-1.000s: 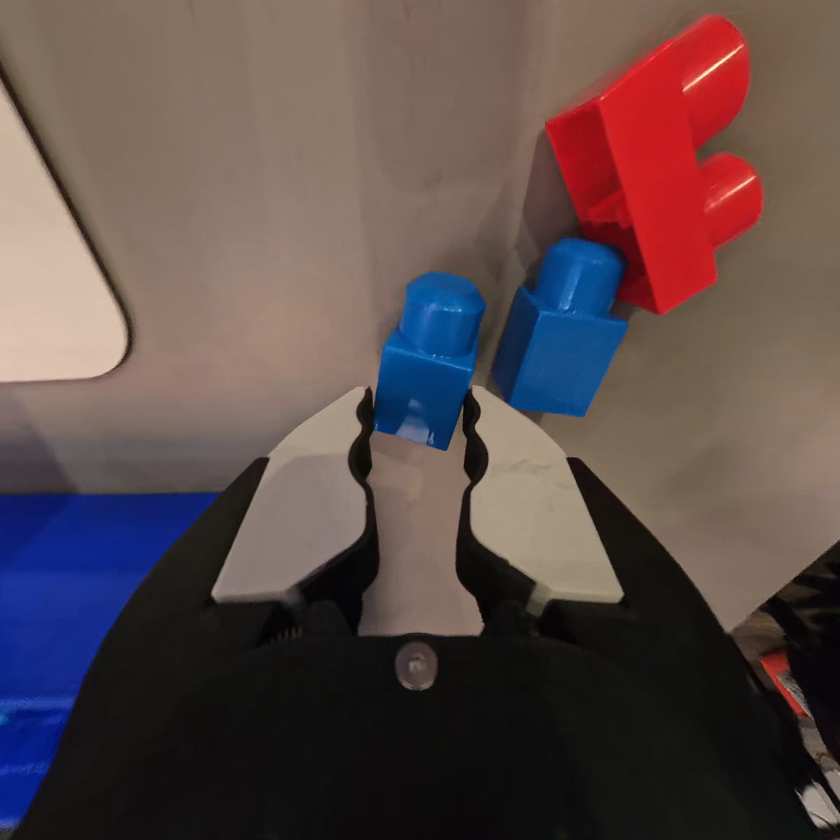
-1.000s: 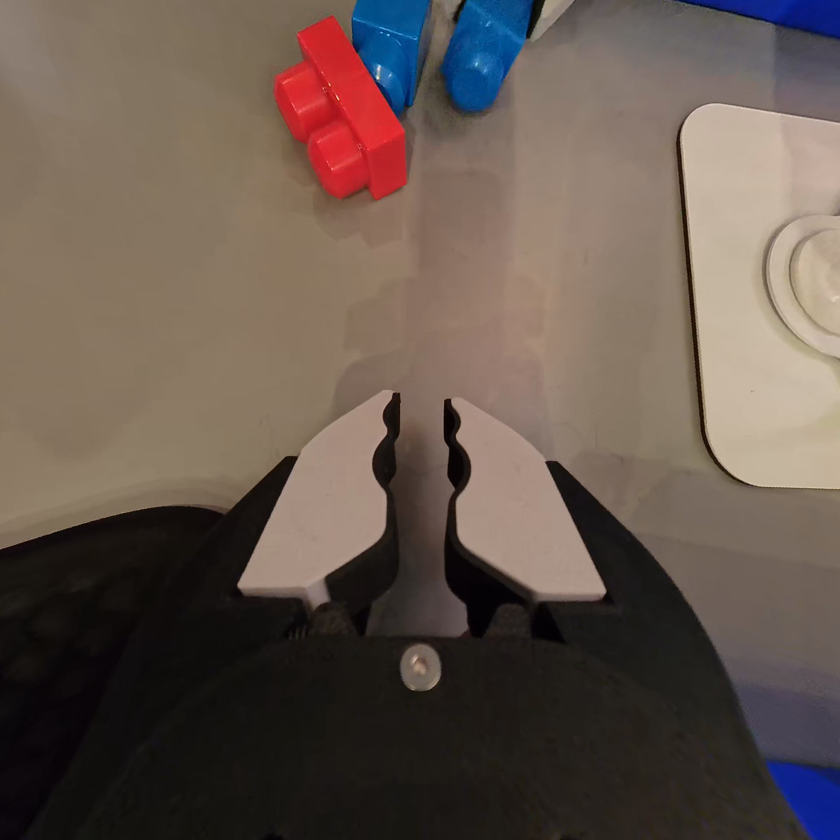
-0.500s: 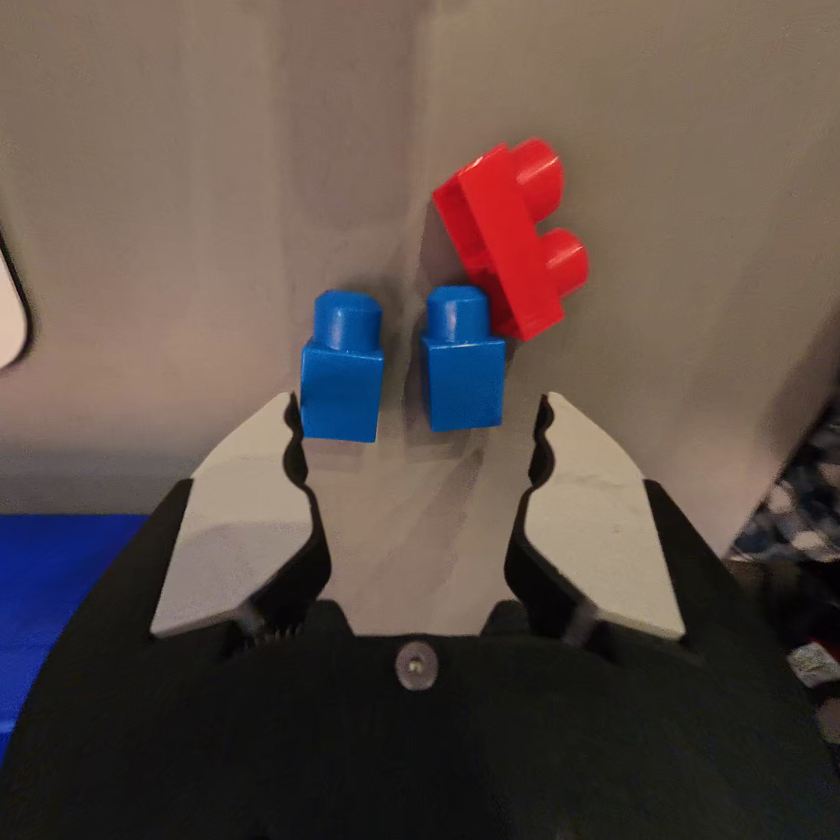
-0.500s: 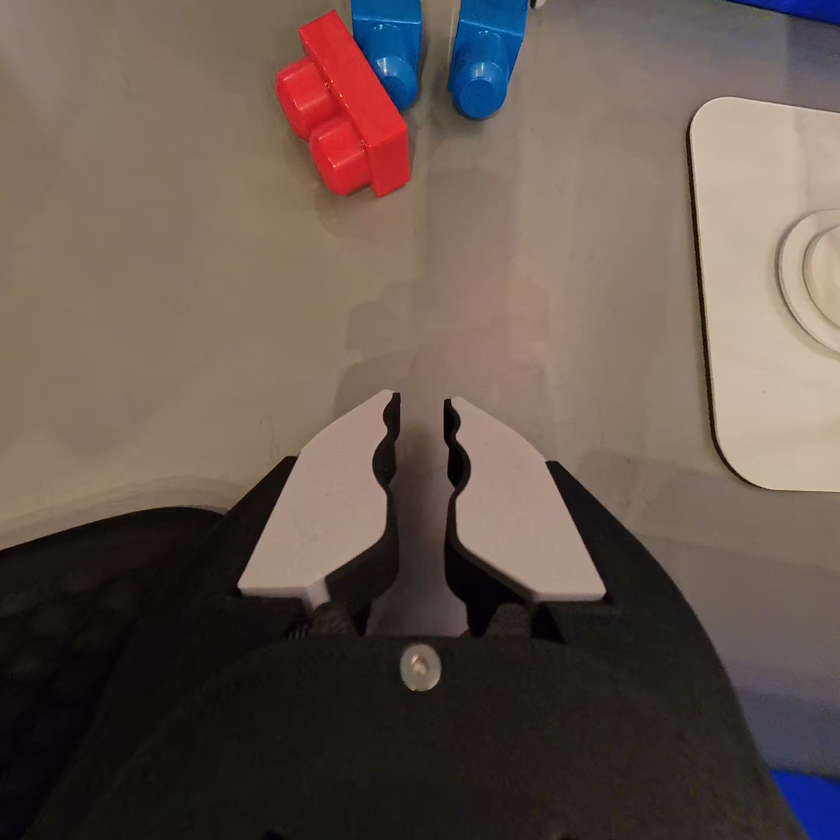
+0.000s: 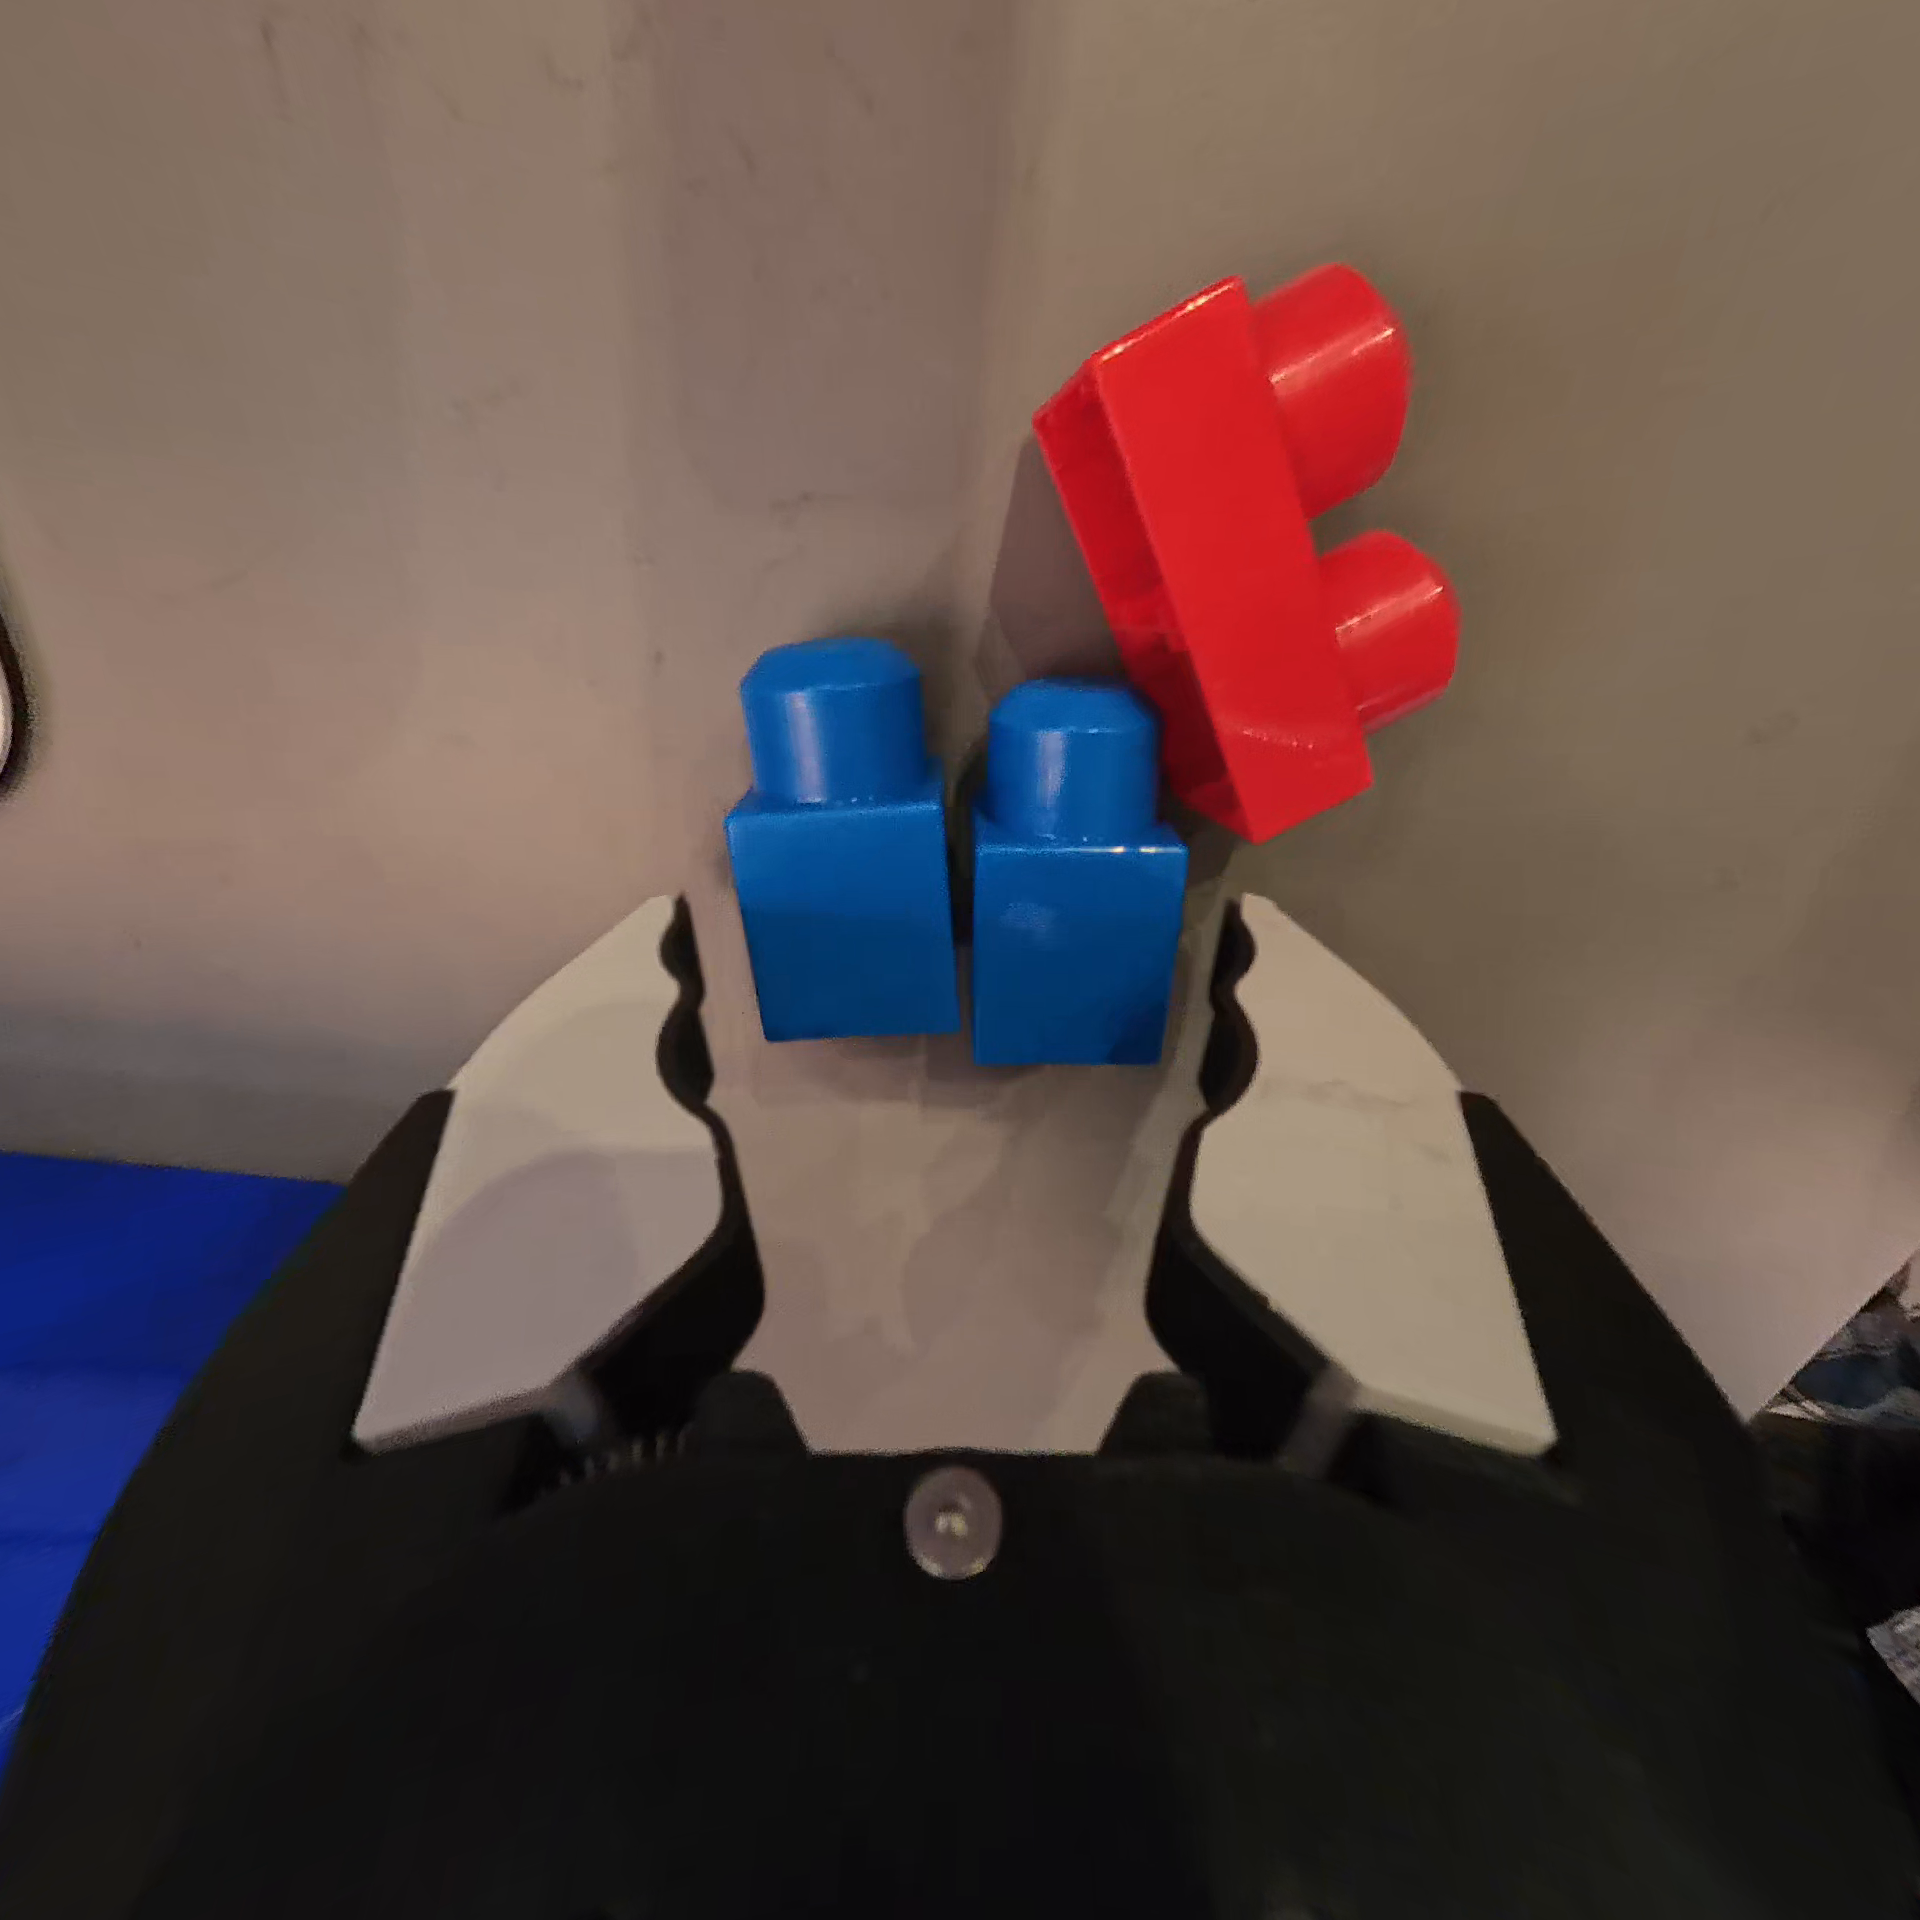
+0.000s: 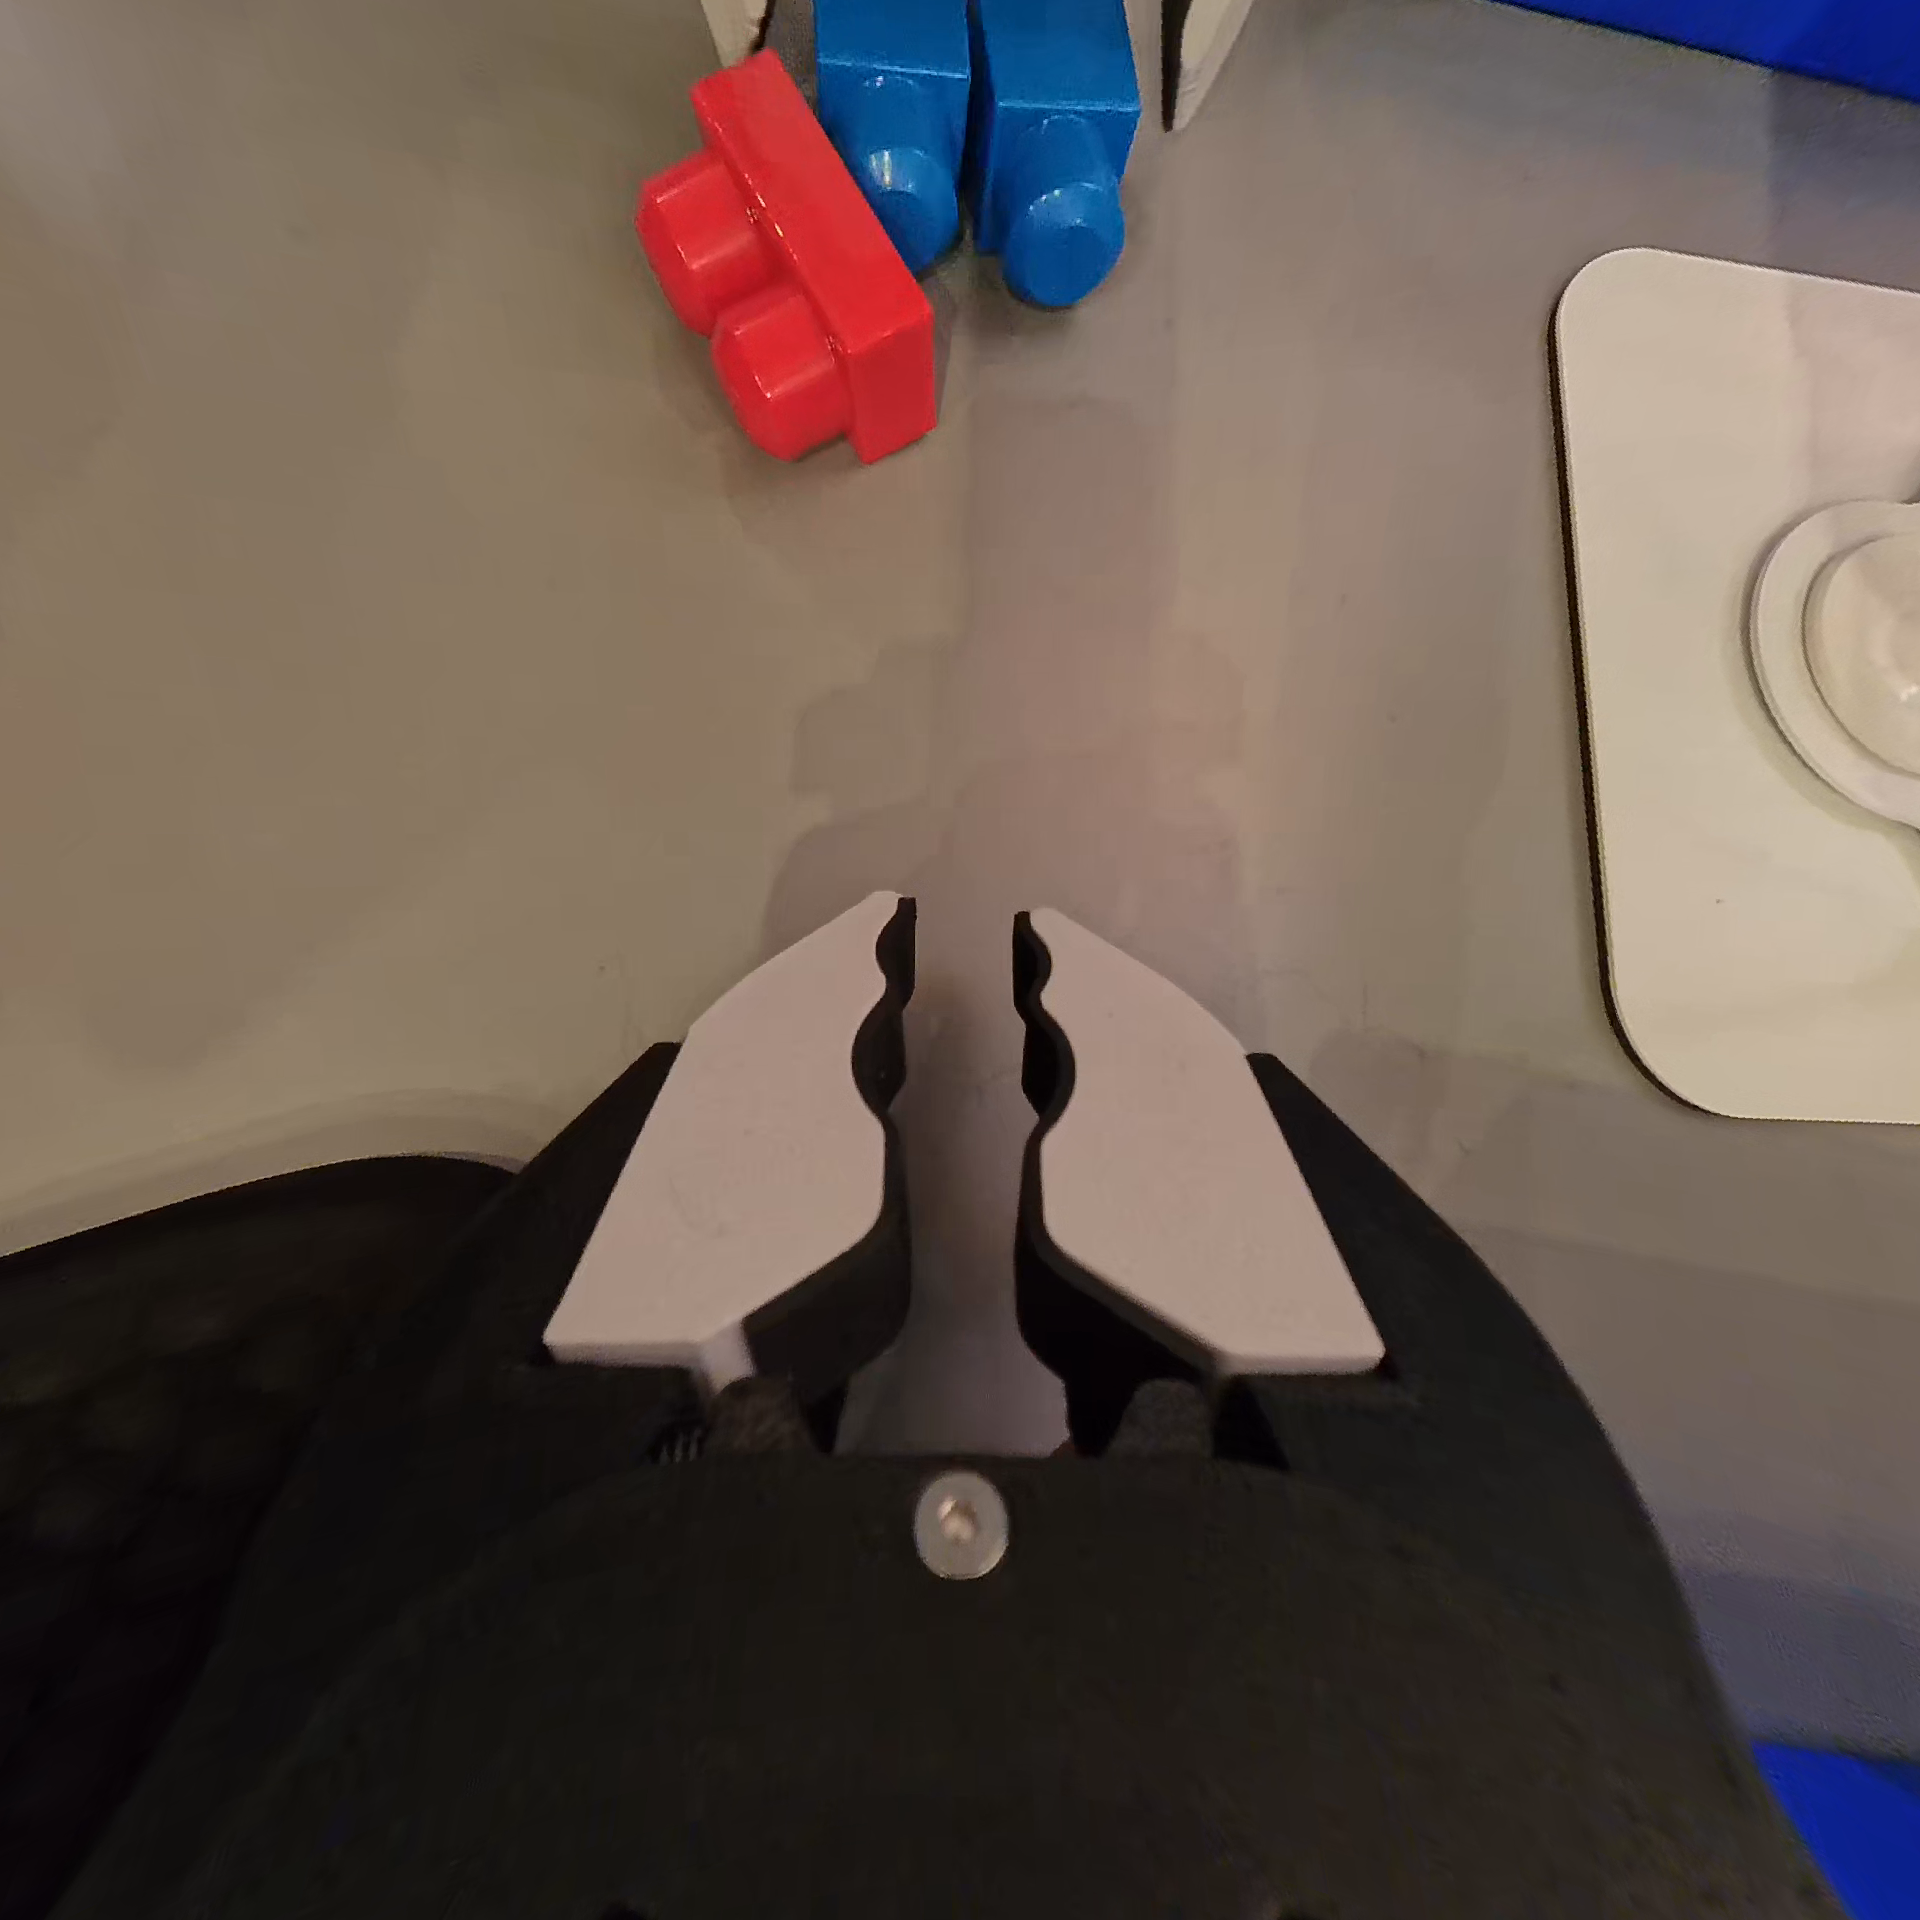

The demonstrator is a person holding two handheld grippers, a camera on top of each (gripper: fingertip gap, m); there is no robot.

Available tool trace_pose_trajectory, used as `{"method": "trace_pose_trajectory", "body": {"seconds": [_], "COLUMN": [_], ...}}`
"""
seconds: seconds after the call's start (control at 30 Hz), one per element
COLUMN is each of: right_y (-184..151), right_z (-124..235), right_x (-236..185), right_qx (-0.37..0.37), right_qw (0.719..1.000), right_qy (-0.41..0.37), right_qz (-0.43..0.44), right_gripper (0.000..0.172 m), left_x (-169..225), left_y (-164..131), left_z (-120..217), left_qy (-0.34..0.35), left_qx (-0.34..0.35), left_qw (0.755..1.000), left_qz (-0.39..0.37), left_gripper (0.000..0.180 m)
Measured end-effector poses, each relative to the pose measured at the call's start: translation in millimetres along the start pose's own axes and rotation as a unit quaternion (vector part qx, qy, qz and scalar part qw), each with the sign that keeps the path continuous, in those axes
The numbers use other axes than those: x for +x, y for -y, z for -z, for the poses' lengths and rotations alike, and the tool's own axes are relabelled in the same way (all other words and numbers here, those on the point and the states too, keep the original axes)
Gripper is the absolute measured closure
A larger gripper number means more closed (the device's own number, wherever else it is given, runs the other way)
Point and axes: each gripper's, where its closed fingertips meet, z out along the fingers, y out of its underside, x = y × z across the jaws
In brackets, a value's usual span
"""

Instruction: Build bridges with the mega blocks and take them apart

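In the left wrist view we see the left tongs (image 5: 961, 914) spread wide around two blue single-stud blocks (image 5: 847, 914) lying side by side, studs pointing away, gripping neither, while in the right wrist view the right tongs (image 6: 964, 914), narrowly parted and empty, sit well short of the red two-stud block (image 6: 800, 260) on the tabletop (image 6: 312, 623).

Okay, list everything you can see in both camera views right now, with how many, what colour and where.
blue blocks: two, blue, single-stud, lying side by side between the left gripper's open fingers, not pressed by them
red block: one, red, two-stud, on its side beside the right-hand blue block
table: one, grey, under everything
white mat: one, white, right edge of right view
round pale object: one, on the mat
blue surface: blue, beyond table edge
left gripper: open wide
right gripper: narrow gap, holding nothing
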Motion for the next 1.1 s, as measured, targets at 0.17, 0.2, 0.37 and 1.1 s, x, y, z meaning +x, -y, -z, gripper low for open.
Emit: {"method": "trace_pose_trajectory", "body": {"seconds": [0.17,0.2,0.37,1.1], "right_y": [0,-1,0,2], "right_z": [-2,-2,-1,0], "right_x": [-1,-1,0,-1], "right_qx": [-0.001,-0.002,0.0,0.002], "right_qw": [1.0,1.0,1.0,1.0], "right_qy": [0.002,0.002,0.002,0.002], "right_qz": [0.0,0.001,0.0,0.002], "right_gripper": [0.154,0.154,0.154,0.155], "left_x": [0,0,0,-2], "left_y": [0,1,-1,2], "left_z": [-2,-2,-8,-9], "left_qy": [0.013,0.018,0.012,0.007], "left_qx": [-0.002,-0.001,-0.015,-0.014], "left_qw": [0.999,0.999,0.998,0.998], "left_qz": [-0.03,-0.042,-0.06,-0.061], "left_gripper": [0.087,0.092,0.104,0.104]}}
